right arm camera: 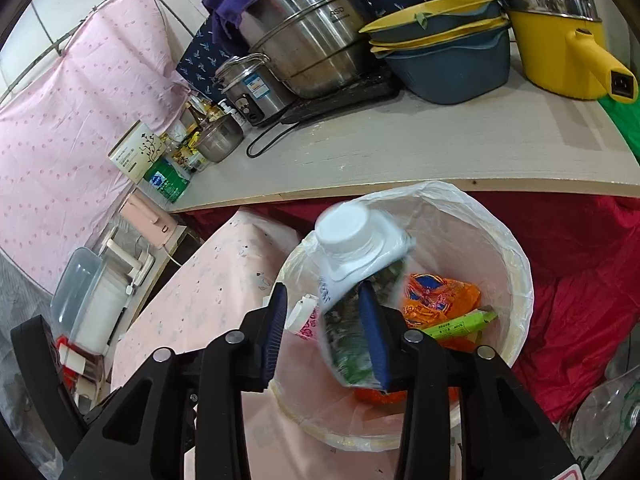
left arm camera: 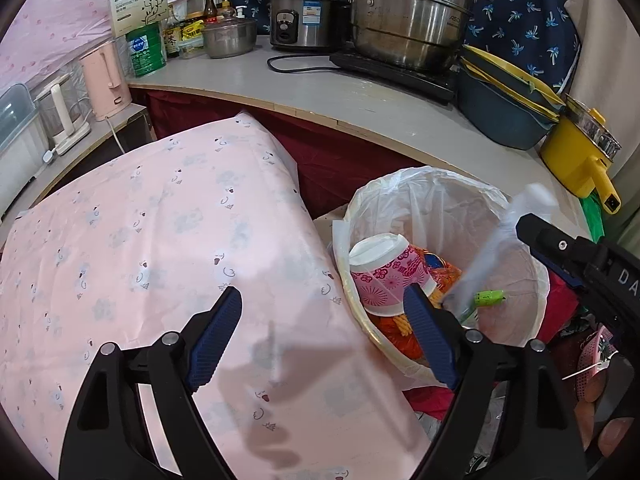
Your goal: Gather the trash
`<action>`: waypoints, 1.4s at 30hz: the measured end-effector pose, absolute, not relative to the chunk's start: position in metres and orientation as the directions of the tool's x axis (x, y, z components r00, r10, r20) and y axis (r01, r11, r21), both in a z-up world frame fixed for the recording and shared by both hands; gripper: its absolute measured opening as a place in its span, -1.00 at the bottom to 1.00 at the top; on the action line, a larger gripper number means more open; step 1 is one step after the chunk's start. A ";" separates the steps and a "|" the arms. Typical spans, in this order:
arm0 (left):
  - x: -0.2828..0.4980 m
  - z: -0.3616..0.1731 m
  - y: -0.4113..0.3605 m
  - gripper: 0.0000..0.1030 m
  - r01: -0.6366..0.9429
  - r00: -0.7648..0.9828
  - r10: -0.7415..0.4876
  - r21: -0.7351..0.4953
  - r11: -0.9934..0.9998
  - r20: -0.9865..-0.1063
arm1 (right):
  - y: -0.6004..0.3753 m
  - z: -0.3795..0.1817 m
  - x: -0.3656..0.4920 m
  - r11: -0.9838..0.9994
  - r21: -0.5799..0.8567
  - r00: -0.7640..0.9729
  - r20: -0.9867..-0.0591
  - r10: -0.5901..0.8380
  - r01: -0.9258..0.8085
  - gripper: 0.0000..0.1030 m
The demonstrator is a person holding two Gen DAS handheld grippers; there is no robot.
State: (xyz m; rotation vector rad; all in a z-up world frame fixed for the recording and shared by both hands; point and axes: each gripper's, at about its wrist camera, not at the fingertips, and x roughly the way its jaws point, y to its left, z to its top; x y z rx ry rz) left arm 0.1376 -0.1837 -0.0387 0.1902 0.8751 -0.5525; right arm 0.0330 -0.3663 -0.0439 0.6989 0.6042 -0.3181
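Observation:
A white-lined trash bin (left arm camera: 420, 178) (right arm camera: 518, 280) holds a pink flowered paper cup (left arm camera: 384, 276), an orange wrapper (right arm camera: 440, 300) and a green wrapper (right arm camera: 460, 326). My left gripper (left arm camera: 322, 290) is open and empty, one finger over the pink cover and the other over the bin's rim. My right gripper (right arm camera: 323, 287) hangs over the bin with its jaws apart. A blurred plastic bottle (right arm camera: 352, 248) (left arm camera: 500, 248) with a green label sits between them, white base up. It lies against the right pad, with a gap on the left side.
A pink patterned cover (left arm camera: 160, 248) lies left of the bin. Red cloth (right arm camera: 580, 264) lies behind and right of it. The counter (left arm camera: 320, 88) carries steel pots, a rice cooker, blue basins and a yellow pot (left arm camera: 576, 160). A clear bottle (right arm camera: 608, 412) lies at lower right.

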 end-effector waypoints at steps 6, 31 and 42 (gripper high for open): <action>0.134 -0.034 -0.178 0.54 0.530 0.524 -0.382 -0.060 0.846 -0.761 | -0.363 -0.035 0.030 0.732 0.502 0.794 -0.603 -0.084 0.459 -0.24; 0.110 -0.011 -0.155 0.57 0.512 0.575 -0.384 -0.049 0.858 -0.722 | -0.331 -0.012 0.010 0.793 0.430 0.791 -0.604 -0.102 0.431 -0.20; 0.096 -0.006 -0.141 0.57 0.503 0.598 -0.369 -0.025 0.864 -0.711 | -0.316 -0.011 -0.008 0.836 0.333 0.757 -0.638 -0.142 0.437 -0.13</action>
